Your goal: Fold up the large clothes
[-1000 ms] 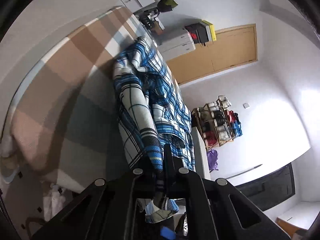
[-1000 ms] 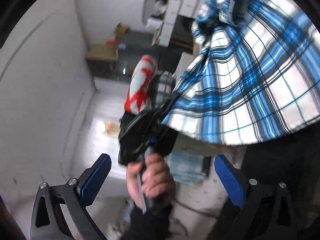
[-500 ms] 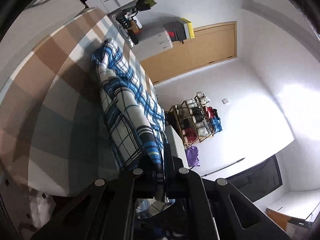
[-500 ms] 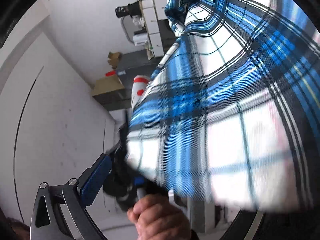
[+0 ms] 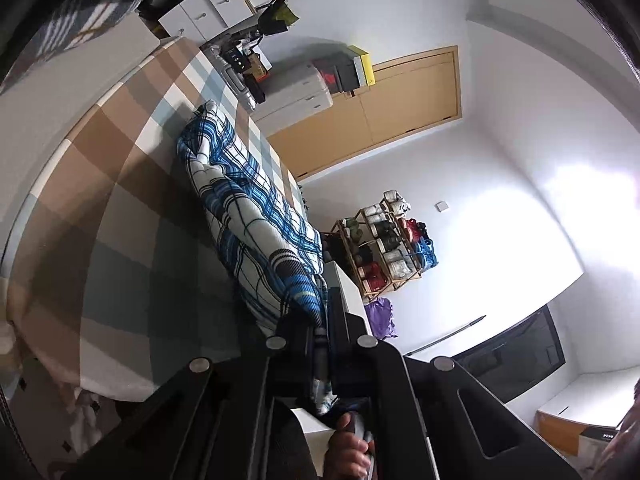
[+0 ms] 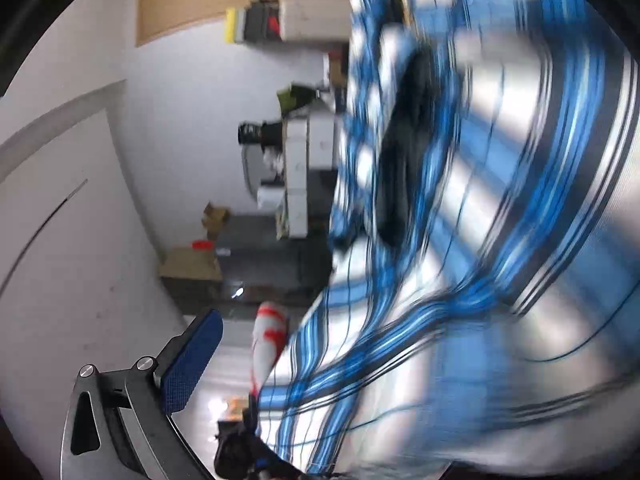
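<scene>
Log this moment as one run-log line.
step: lifting plaid garment off checked bed | left gripper: shut on plaid garment | right gripper: open, cloth draped over it

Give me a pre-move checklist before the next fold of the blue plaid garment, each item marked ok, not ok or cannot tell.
1. Left tongs clamped on the blue plaid garment: ok, cloth is pinched between the closed fingers.
2. Right tongs on the cloth: not ok, the one blue-padded finger in view stands clear of the fabric; the other is hidden behind it.
3. Garment lying flat: not ok, it lies bunched in a long ridge on the checked bedspread.
4. Room on the bedspread beside the garment: ok, bare checks show alongside it.
5. Right wrist view clear: not ok, blurred cloth fills most of it.
</scene>
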Demonstrator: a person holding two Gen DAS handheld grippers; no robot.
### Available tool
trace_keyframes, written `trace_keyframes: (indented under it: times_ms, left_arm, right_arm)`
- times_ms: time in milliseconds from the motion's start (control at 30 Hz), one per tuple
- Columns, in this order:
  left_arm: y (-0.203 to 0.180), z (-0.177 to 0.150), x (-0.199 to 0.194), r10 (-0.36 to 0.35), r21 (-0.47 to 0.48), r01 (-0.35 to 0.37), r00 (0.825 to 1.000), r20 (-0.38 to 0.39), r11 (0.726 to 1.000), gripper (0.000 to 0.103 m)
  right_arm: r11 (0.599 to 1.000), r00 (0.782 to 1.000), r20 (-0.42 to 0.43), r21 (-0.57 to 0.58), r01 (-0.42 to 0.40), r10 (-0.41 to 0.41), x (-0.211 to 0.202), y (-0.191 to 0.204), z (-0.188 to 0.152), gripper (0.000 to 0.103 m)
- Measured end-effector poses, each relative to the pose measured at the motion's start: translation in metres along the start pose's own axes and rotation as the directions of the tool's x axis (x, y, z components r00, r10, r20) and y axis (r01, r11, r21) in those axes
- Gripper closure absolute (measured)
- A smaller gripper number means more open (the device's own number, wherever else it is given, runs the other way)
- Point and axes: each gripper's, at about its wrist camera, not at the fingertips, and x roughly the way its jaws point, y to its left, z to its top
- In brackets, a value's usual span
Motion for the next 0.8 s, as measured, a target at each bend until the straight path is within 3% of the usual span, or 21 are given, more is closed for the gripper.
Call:
trace_keyframes:
  times_ms: [33,100,267,400,467,533,600,800]
  left_arm:
    - [0.000,0.001,-0.001,0.009,0.003,-0.009,1.000,0.009,1.000,0.102]
    - [0.001,0.001,-0.002,0.030,0.011,-0.030,0.999,0.017,0.999,0.102]
    - [0.005,-0.001,-0.002,0.065,0.009,-0.065,0.998,0.013,0.998,0.102]
    - [0.011,-0.002,-0.003,0.121,0.008,-0.121,0.993,0.008,0.993,0.102]
    - [0.016,-0.003,-0.006,0.143,-0.005,-0.143,0.990,0.006,0.990,0.102]
    - [0.022,-0.004,-0.010,0.166,-0.013,-0.166,0.986,0.001,0.986,0.102]
    - [0.028,-0.006,-0.011,0.194,-0.022,-0.194,0.981,-0.011,0.981,0.102]
    - [0.044,-0.013,-0.012,0.257,-0.063,-0.260,0.965,-0.047,0.964,0.102]
  right_arm:
    - [0.998,0.998,0.028,-0.049,0.050,-0.049,-0.010,0.005,0.007,0.000]
    - [0.992,0.996,0.066,-0.100,0.074,-0.067,-0.026,0.009,0.016,0.000]
    - [0.990,0.987,0.124,-0.088,0.110,-0.099,-0.061,-0.001,0.031,0.000]
    - [0.981,0.975,0.144,-0.072,0.180,-0.169,-0.081,-0.014,0.035,0.000]
    - [0.986,0.979,0.144,-0.064,0.152,-0.142,-0.094,-0.021,0.037,0.000]
    - [0.975,0.967,0.154,-0.059,0.215,-0.204,-0.108,-0.026,0.039,0.000]
    - [0.978,0.967,0.176,-0.066,0.197,-0.183,-0.120,-0.028,0.040,0.000]
    - [0.960,0.923,0.297,-0.057,0.274,-0.246,-0.155,-0.035,0.061,0.000]
